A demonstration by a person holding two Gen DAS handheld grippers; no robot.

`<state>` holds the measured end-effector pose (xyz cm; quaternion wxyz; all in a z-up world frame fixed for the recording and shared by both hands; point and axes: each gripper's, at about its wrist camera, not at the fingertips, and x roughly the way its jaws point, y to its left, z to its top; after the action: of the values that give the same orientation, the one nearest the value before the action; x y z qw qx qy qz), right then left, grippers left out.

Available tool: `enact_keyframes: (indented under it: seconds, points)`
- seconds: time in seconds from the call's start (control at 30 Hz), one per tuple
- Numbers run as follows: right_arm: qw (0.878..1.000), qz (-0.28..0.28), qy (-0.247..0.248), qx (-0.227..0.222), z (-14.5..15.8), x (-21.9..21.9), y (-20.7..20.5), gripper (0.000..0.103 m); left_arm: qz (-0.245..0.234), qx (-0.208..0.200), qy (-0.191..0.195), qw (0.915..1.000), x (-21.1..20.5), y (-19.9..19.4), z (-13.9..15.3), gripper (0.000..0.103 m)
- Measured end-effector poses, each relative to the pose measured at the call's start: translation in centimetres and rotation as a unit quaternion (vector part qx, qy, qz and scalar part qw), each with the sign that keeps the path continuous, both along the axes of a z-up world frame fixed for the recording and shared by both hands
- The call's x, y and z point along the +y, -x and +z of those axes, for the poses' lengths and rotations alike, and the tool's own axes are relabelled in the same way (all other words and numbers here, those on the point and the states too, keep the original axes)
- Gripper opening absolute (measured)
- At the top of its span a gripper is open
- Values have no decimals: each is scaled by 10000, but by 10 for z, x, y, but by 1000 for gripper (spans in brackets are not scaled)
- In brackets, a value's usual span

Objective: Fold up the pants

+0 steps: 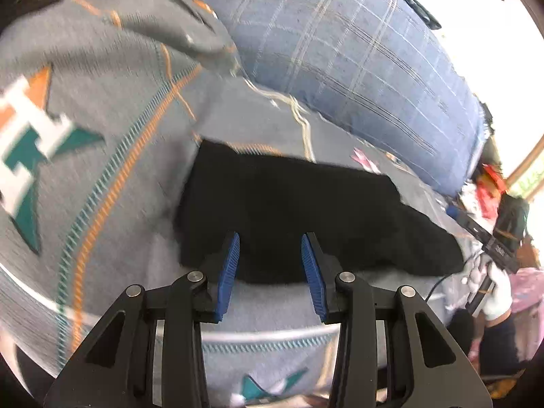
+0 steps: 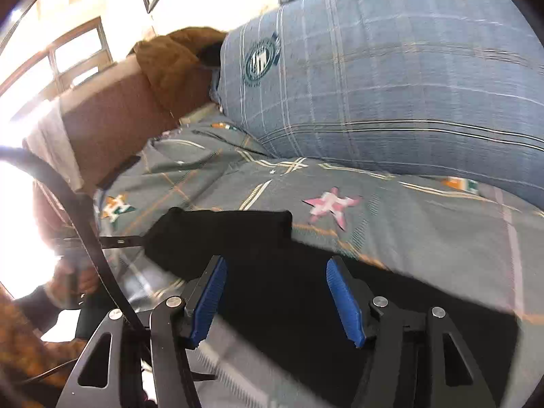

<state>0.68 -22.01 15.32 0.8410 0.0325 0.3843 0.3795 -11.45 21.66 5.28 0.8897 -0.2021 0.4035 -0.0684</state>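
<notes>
The black pants [image 1: 306, 210] lie folded in a flat rectangle on the grey patterned bedsheet [image 1: 112, 108]. My left gripper [image 1: 270, 238] is open and empty, its blue pads over the near edge of the pants. In the right wrist view the pants [image 2: 265, 272] stretch from centre to lower right on the bedsheet [image 2: 425, 231]. My right gripper [image 2: 275, 265] is open and empty just above the black cloth. The other gripper and the person's hand [image 1: 493, 289] show at the far right of the left wrist view.
A big blue plaid quilt roll [image 1: 357, 54] lies along the back of the bed, also in the right wrist view [image 2: 391, 78]. A brown headboard [image 2: 112, 119] with a brown cushion [image 2: 170, 61] stands at left. A black cable [image 2: 78, 210] crosses the left side. Clutter [image 1: 489, 183] sits at far right.
</notes>
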Motion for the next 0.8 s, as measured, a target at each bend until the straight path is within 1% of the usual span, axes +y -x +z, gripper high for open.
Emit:
enact_keyframes:
  seconds: [0.03,0.07,0.1,0.13,0.17,0.23,0.27,0.3,0.33,0.37,0.4,0.5,0.53,0.57,0.6,0.63,0.67,0.7,0.8]
  points:
    - [9999,-47,75,92,-9,15,-13,59,113,-54,-320,9994,-2,-2,3,37]
    - [9998,-49,105,190,-17,22,-26,59,160,-73,-529,9984,-5,-5,3,37]
    - [9993,-11,131,354,-27,35,-41,59,172,-69,-634,9978,-6,-8,2,37]
    - [9986,-13,209,479,-36,48,-53,59,183,-32,-700,9974,-8,-12,1,37]
    - [9983,1,241,530,-43,54,-61,59,163,-17,-680,9976,-10,-17,-1,37]
    - [9968,162,164,770,-59,69,-79,58,49,9,-690,9976,-17,-27,-7,37]
    - [9956,209,135,904,-66,74,-85,48,9,16,-767,9971,-22,-32,-8,37]
    - [9935,395,41,1071,-72,81,-90,23,-24,30,-831,9965,-26,-37,-9,37]
    - [9923,579,48,1093,-73,89,-91,16,-75,36,-837,9965,-27,-42,-9,34]
    - [9931,649,164,960,-69,94,-90,13,-116,12,-840,9964,-29,-45,-7,23]
    - [9938,744,246,788,-63,98,-89,10,-109,-56,-890,9960,-29,-46,-2,20]
    - [9972,611,53,418,-43,89,-94,9,13,-290,-1134,9931,-28,-41,8,19]
    - [9981,524,90,307,-41,86,-95,9,79,-238,-1246,9919,-26,-40,6,19]
    - [9985,434,218,251,-44,86,-94,9,134,-26,-1313,9912,-22,-42,-3,19]
    - [9980,348,436,283,-53,89,-95,9,182,152,-1280,9915,-18,-44,-10,19]
    - [9968,307,637,369,-65,94,-97,9,286,372,-1155,9922,-11,-45,-21,19]
    - [9959,254,779,385,-74,97,-98,9,335,404,-1065,9929,-7,-42,-23,19]
    - [9948,190,934,362,-79,101,-98,9,357,374,-1021,9934,-5,-39,-22,19]
    - [9944,68,1042,132,-71,105,-93,9,436,66,-933,9947,-2,-28,-2,19]
